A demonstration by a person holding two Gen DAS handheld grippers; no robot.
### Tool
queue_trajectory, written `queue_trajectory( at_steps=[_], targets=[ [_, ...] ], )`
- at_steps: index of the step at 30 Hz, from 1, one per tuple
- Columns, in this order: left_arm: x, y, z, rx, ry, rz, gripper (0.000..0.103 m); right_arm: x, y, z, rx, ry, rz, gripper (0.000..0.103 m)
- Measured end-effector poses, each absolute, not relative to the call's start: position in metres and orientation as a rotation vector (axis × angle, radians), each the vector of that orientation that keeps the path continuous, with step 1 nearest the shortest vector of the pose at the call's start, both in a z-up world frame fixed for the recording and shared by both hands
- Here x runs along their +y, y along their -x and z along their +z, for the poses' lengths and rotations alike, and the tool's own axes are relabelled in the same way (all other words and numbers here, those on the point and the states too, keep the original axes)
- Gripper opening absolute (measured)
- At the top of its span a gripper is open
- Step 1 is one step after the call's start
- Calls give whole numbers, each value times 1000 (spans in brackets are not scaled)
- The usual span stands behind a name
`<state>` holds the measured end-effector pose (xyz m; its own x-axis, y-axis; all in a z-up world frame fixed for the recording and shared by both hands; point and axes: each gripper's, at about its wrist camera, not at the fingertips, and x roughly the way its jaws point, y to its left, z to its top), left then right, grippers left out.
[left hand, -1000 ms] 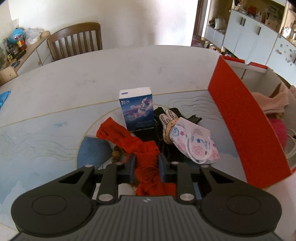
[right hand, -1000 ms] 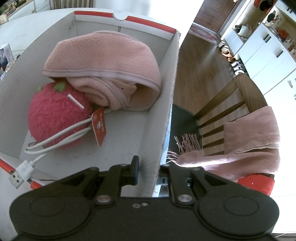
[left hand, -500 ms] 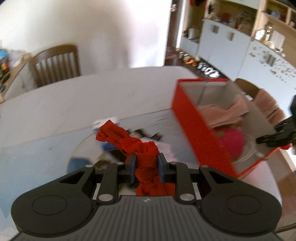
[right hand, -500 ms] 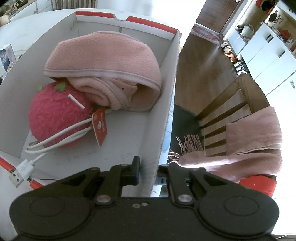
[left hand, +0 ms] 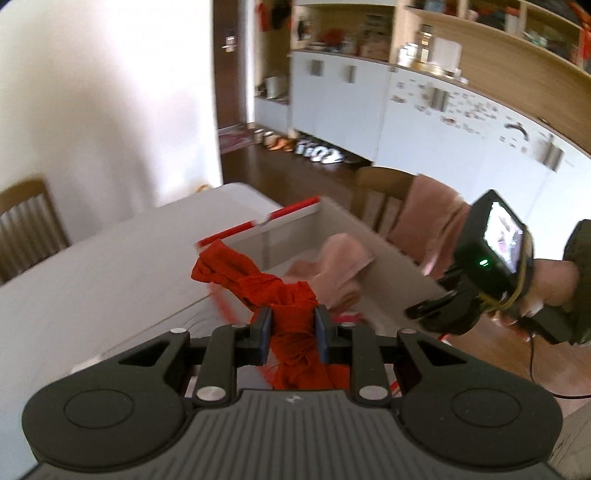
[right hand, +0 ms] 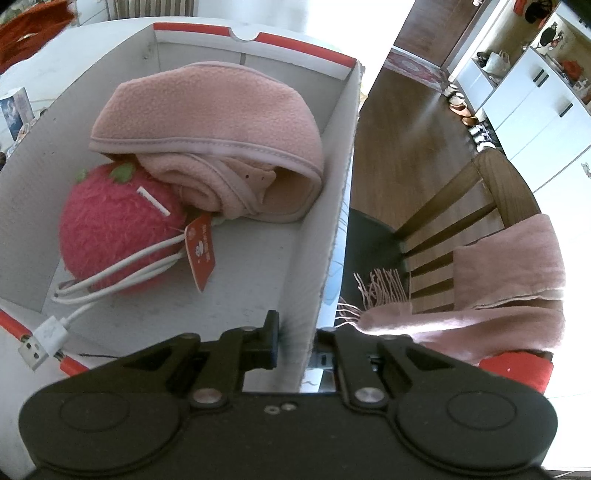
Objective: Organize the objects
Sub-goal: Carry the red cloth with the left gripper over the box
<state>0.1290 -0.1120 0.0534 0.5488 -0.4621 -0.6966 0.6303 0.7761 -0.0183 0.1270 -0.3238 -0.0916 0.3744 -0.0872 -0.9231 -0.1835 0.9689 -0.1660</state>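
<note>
My left gripper (left hand: 291, 325) is shut on a crumpled red cloth (left hand: 273, 284), held in the air at the near side of the red-rimmed cardboard box (left hand: 288, 212). The same red cloth (right hand: 29, 26) shows at the top left corner of the right wrist view. My right gripper (right hand: 295, 332) is shut on the box's right wall (right hand: 332, 206), one finger inside and one outside. In the box lie a pink fleece hat (right hand: 207, 129), a pink plush strawberry (right hand: 110, 229) with a red tag, and a white USB cable (right hand: 92, 288). A hand holds the right gripper (left hand: 443, 314).
A wooden chair (right hand: 461, 206) draped with a pink scarf (right hand: 498, 288) stands right of the box. A small blue-and-white pack (right hand: 14, 110) stands on the white table (left hand: 92, 277) left of the box. Another chair (left hand: 26, 225) is at the far left. White cabinets (left hand: 443, 129) line the back wall.
My left gripper lifted the red cloth off the pile on the table and swung it right toward the box. The right gripper kept still on the box wall.
</note>
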Motion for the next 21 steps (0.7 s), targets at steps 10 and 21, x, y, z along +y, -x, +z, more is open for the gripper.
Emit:
queue_trajectory(
  at_steps=[10,21],
  targets=[
    [-177,-146,41,732,-303,-767,22,-323,-127,-92,1186,256,69,9],
    [-216,-174,5,831,-299,-771,22,-323,-127,-92,1179,244,83,8]
  ],
)
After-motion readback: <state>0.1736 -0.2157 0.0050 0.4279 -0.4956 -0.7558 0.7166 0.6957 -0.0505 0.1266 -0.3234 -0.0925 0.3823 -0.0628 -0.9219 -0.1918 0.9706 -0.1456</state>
